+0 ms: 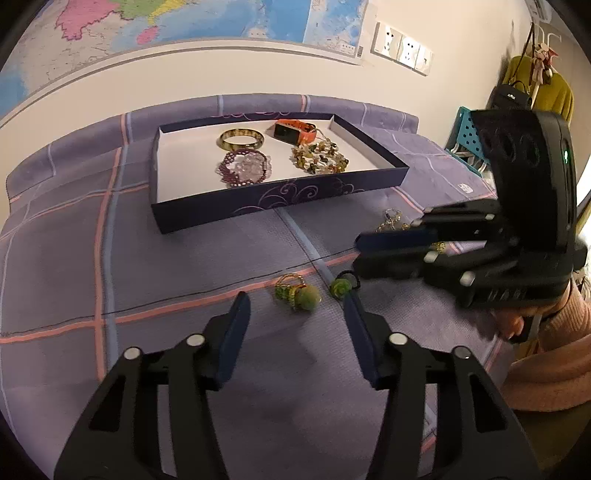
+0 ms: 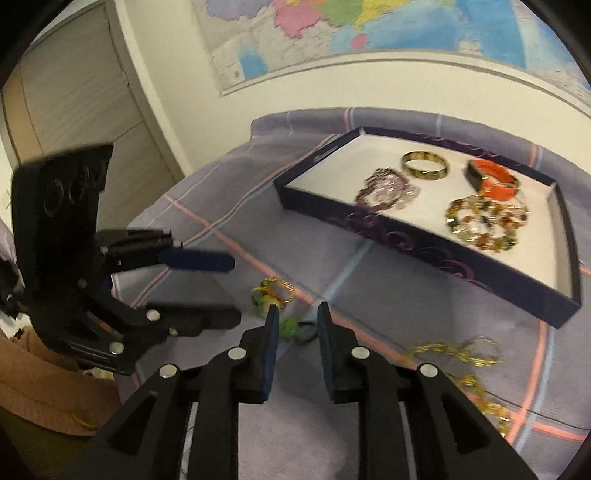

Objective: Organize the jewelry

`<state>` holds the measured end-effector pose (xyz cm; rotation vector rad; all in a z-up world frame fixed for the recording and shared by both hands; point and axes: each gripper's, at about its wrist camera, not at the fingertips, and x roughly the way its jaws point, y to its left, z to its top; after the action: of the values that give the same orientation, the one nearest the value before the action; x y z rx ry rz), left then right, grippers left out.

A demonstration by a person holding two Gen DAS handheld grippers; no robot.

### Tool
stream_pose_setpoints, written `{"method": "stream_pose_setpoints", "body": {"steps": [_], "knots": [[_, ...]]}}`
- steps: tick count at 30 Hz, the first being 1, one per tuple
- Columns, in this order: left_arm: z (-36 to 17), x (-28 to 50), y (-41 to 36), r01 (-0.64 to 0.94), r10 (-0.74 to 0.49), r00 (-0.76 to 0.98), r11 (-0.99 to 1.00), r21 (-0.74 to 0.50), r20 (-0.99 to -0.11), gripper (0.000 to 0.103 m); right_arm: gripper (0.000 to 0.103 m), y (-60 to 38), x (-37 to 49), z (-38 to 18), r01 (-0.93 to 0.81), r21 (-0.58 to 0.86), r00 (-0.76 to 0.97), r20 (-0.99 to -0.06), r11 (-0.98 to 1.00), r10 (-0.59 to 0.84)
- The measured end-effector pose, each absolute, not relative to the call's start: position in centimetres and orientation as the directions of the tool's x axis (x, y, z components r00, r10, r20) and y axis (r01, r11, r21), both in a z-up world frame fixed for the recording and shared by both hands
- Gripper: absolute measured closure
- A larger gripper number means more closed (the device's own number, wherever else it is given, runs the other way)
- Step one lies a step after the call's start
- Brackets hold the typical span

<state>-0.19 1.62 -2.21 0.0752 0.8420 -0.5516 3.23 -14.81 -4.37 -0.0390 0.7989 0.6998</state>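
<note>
A dark blue tray (image 1: 280, 199) holds a gold bangle (image 1: 242, 139), an orange watch (image 1: 295, 132), a purple bead bracelet (image 1: 243, 168) and a mixed-stone bracelet (image 1: 319, 158); it also shows in the right wrist view (image 2: 424, 247). Two green ornaments lie on the cloth: one with gold rings (image 1: 295, 293), one with a black loop (image 1: 341, 286). My left gripper (image 1: 295, 310) is open and empty just before them. My right gripper (image 2: 295, 317) is open and empty, over the looped ornament (image 2: 291, 326). A gold chain (image 2: 458, 352) lies to its right.
A purple checked cloth (image 1: 74, 266) covers the surface against a wall with a map (image 1: 147, 22). Wall sockets (image 1: 402, 48), a teal rack (image 1: 469, 136) and hanging yellow clothes (image 1: 550, 92) stand at the right. A person's pink sleeve (image 1: 554, 354) is close.
</note>
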Motion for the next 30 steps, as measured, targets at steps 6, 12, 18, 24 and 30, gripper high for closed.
{"method": "stream_pose_setpoints", "body": {"steps": [6,12,18,24,30], "knots": [[-3.2,0.9,0.9,0.481,-0.411,0.497,0.863,-0.150,-0.764,0.083,0.073,-18.8,3.2,-4.2,-0.501,0.216,0.542,-0.677,0.838,0.498],[-2.8,0.9,1.4,0.467,-0.428,0.505,0.866,-0.179,-0.749,0.099,0.071,-20.9,3.0,-5.0,-0.452,0.234,0.556,-0.681,0.861,0.477],[-1.3,0.1,2.7,0.485,-0.484,0.517,0.845,-0.225,-0.706,0.099,0.071,-21.5,2.8,-5.0,-0.437,0.214,0.575,-0.680,0.874,0.454],[-1.2,-0.7,3.4,0.505,-0.532,0.497,0.820,-0.270,-0.686,0.099,0.063,-22.3,2.4,-4.8,-0.416,0.178,0.597,-0.686,0.892,0.416],[-2.9,0.1,4.1,0.443,-0.458,0.489,0.863,-0.242,-0.742,0.099,0.062,-22.4,2.4,-5.1,-0.409,0.168,0.596,-0.695,0.897,0.402]]}}
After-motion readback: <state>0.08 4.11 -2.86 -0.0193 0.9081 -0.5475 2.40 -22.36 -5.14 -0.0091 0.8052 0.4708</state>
